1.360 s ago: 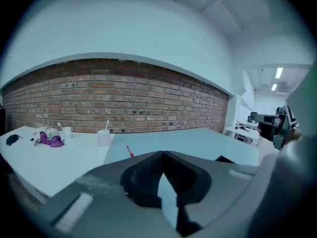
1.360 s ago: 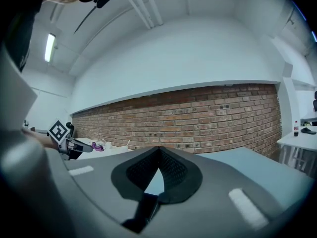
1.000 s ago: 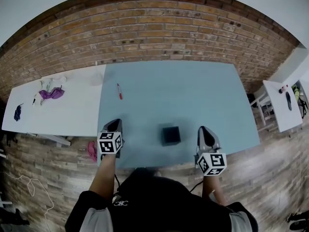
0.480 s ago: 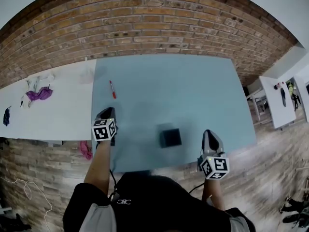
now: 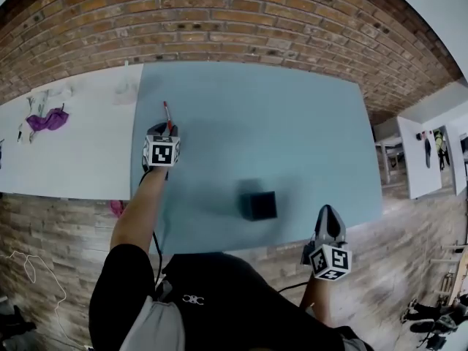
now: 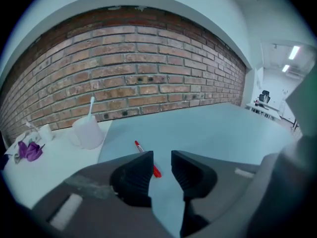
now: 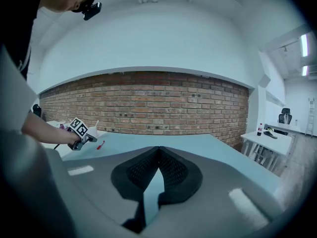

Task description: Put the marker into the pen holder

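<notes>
A red marker (image 5: 167,114) lies on the blue table (image 5: 292,137) near its far left edge. My left gripper (image 5: 162,130) has its tips right at the marker's near end. In the left gripper view the marker (image 6: 140,149) lies just ahead of the left gripper (image 6: 162,158), partly behind the left fingertip (image 6: 138,170). The jaws are opening with nothing between them. The pen holder (image 5: 259,205), a black cube-shaped box, stands near the table's front middle. My right gripper (image 5: 328,221) hangs at the front right edge; its jaws (image 7: 158,150) meet, shut and empty.
A white table (image 5: 73,159) adjoins on the left, bearing a purple thing (image 5: 45,121) and a white cup (image 6: 88,130) with a stick in it. A brick wall (image 5: 241,20) runs behind both. A small white table (image 5: 420,156) stands to the right.
My left gripper has moved forward across the table, from near its front edge up to the marker. The right gripper has drawn back a little toward the front edge.
</notes>
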{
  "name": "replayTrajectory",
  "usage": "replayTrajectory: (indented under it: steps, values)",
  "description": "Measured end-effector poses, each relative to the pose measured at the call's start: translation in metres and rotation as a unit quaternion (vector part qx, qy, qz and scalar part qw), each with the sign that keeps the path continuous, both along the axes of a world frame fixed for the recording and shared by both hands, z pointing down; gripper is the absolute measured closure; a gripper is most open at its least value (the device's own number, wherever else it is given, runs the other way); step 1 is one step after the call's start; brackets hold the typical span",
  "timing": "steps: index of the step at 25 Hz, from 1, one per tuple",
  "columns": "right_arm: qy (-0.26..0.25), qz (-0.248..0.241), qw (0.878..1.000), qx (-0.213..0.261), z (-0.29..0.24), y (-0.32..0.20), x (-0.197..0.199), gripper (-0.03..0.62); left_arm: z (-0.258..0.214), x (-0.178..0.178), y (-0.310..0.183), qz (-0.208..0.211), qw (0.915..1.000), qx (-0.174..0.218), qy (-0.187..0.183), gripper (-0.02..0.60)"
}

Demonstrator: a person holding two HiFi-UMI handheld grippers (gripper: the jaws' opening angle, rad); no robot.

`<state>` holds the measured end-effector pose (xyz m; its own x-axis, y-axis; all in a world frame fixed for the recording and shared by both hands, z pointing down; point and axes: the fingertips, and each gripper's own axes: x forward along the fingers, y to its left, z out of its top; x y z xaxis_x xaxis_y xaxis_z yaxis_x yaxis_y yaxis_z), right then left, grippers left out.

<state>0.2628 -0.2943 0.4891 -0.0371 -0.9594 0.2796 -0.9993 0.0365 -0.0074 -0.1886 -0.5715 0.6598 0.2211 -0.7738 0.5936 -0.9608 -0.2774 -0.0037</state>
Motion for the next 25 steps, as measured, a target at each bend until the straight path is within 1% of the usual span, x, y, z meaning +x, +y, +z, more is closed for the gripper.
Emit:
replayTrajectory:
  steps: [1,5,9,11,14,16,18,21,24,25]
  values:
    - [0.001,0.003,1.000,-0.002,0.000,-0.001,0.001,0.588,0.008,-0.001,-0.007,-0.005,1.0000,-0.001,-0.006,0.468]
    - [0.003,0.006,1.000,-0.007,0.005,-0.004,-0.002,0.589,0.026,-0.015,-0.032,-0.049,0.9986,0.007,-0.019,0.468]
    - [0.007,0.004,1.000,-0.018,0.013,-0.003,-0.011,0.588,0.046,-0.016,-0.041,-0.054,0.9981,-0.022,-0.021,0.457]
    - [0.005,0.004,1.000,-0.021,0.015,-0.005,-0.014,0.589,0.054,-0.019,-0.046,-0.062,0.9974,-0.035,-0.015,0.457]
    - [0.003,0.001,1.000,-0.028,0.020,-0.005,-0.017,0.588,0.065,-0.026,-0.047,-0.101,0.9935,-0.051,0.016,0.451]
    - [0.000,-0.001,0.999,-0.033,0.024,-0.007,-0.019,0.589,0.068,-0.031,-0.046,-0.120,0.9908,-0.060,0.020,0.446]
    - [-0.007,-0.004,1.000,-0.030,0.025,-0.010,-0.024,0.589,0.073,-0.029,-0.049,-0.122,0.9902,-0.065,0.020,0.440]
    - [-0.004,-0.006,1.000,-0.030,0.025,-0.011,-0.027,0.589,0.084,-0.025,-0.051,-0.128,0.9883,-0.075,0.035,0.436]
    - [0.000,-0.006,0.999,-0.034,0.026,-0.008,-0.028,0.588,0.079,-0.032,-0.048,-0.141,0.9866,-0.079,0.023,0.434]
    - [0.001,-0.006,0.999,-0.035,0.027,-0.007,-0.029,0.589,0.080,-0.030,-0.049,-0.138,0.9869,-0.078,0.028,0.434]
